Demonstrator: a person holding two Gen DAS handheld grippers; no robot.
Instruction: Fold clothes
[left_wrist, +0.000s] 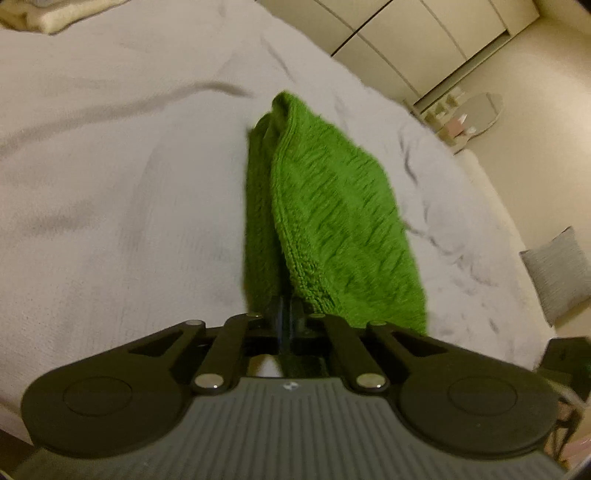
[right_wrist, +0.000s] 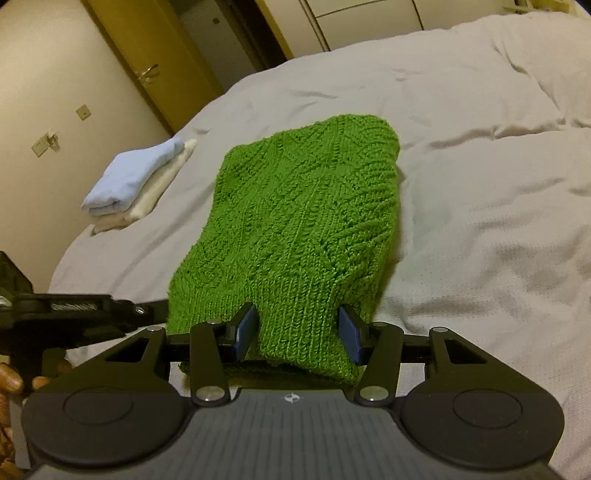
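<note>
The left gripper pinched the folded green sweater. At 9 o'clock, 2 folded garments lay stacked. The right gripper, jaws apart, straddled the sweater over the bed; stacking remained.

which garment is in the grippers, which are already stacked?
The green knit is held; the light blue one and cream one beneath it sit folded at the bed's far corner.
</note>
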